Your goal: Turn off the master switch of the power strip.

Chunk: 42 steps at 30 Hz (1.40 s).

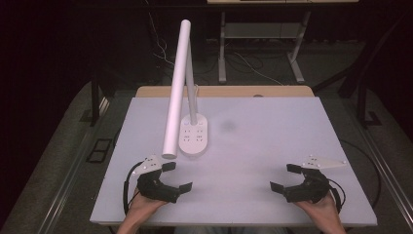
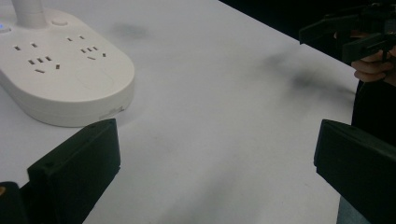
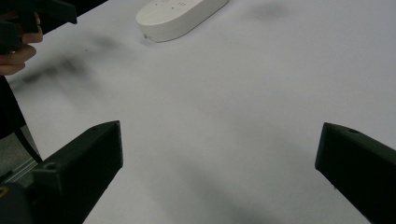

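A white desk lamp stands left of the table's middle, its oval base (image 1: 195, 137) carrying sockets and its long tube head (image 1: 176, 92) slanting toward me. My left gripper (image 1: 176, 176) rests near the front left, open and empty, just below the tube's lower end. In the left gripper view the lamp base (image 2: 60, 70) lies ahead at upper left, and the right gripper (image 2: 348, 35) shows far off. My right gripper (image 1: 285, 177) sits open and empty at the front right. The right gripper view has the lamp base (image 3: 180, 16) at the top.
The white table top (image 1: 263, 146) has a faint dark smudge (image 1: 228, 126) right of the lamp base. Beyond the table's far edge stand desk legs (image 1: 222, 48) and cables on a dark floor. Rails run along both sides of the table.
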Available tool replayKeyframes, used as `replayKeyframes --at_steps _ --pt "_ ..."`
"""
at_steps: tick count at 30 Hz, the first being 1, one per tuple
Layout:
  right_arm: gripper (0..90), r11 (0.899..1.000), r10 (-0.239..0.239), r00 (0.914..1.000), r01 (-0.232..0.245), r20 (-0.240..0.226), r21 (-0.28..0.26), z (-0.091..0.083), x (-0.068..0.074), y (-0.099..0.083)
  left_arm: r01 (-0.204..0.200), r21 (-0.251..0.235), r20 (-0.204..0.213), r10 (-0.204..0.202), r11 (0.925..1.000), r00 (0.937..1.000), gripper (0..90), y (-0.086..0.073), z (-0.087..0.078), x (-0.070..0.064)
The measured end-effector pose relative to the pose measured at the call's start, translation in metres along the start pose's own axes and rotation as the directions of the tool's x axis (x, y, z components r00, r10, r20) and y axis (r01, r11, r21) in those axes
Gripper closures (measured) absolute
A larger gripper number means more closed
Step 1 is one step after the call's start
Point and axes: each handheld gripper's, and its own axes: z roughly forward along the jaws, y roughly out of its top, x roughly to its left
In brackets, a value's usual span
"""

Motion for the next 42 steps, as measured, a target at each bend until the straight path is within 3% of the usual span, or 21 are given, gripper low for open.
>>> replayKeyframes --at_steps 29,42 --pt "0.1 1.0 0.003 1.0 -0.003 -0.008 0.008 0.0 0.002 0.0 -0.007 0.033 0.015 0.006 0.9994 0.9999 0.1 0.017 -0.006 0.005" --pt "0.1 1.0 -0.002 1.0 0.002 -0.003 0.01 0.001 0.001 -0.001 -0.019 0.054 0.008 0.019 0.9984 0.9998 1.0 0.034 -0.009 0.015"
